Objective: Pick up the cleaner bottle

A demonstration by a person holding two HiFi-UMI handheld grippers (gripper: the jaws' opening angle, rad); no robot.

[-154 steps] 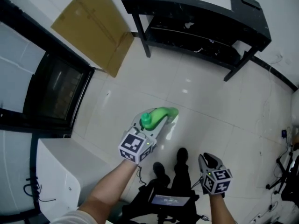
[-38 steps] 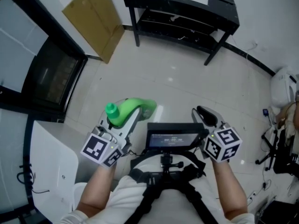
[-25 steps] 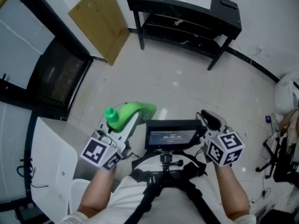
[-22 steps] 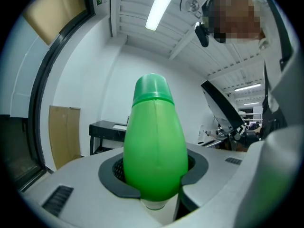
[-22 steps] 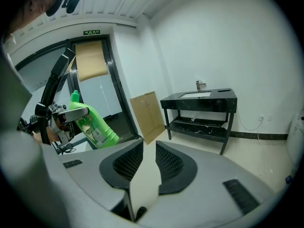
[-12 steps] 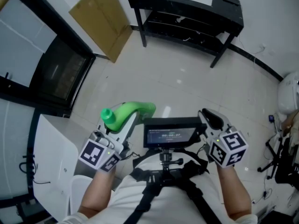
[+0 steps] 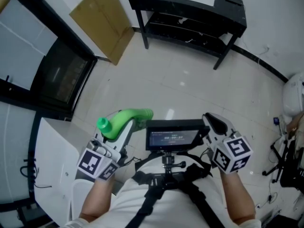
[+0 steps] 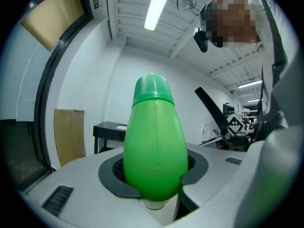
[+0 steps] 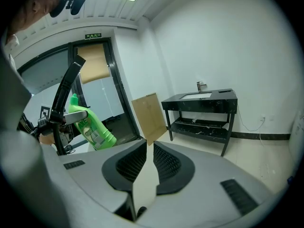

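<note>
Hanging in the air above the tiled floor [image 7: 190,80], the green cleaner bottle [image 7: 127,118] stands cap-up and tilted at the person's left front. It is clamped in the left tool [image 8: 154,194], whose jaws sit partly open with their dark pads pressed against both flanks of the bottle's body. Its green cap [image 8: 152,89] rises well clear of the jaws. In the right gripper view a pale label [image 9: 98,133] shows on the bottle's side, but its print is too small to read.

The right tool [image 9: 147,148] holds nothing; its jaws are drawn together with only a sliver between the pads. Between the two tools a chest-mounted screen [image 7: 173,137] shows a line of figures, too blurred to read. A green sign [image 9: 93,35] over the dark glass door [image 7: 59,77] is likewise unreadable.

Against the picture from half a second earlier, the bottle's cap sits a little lower and further left in the head view, while the grip looks unchanged. The bottle's base is hidden behind the left tool's jaws.

Beyond stand a black two-tier stand [image 7: 190,6] and a cardboard sheet [image 7: 102,25] leaning on the wall. A white panel [image 7: 52,160] is cut off at the lower left.
</note>
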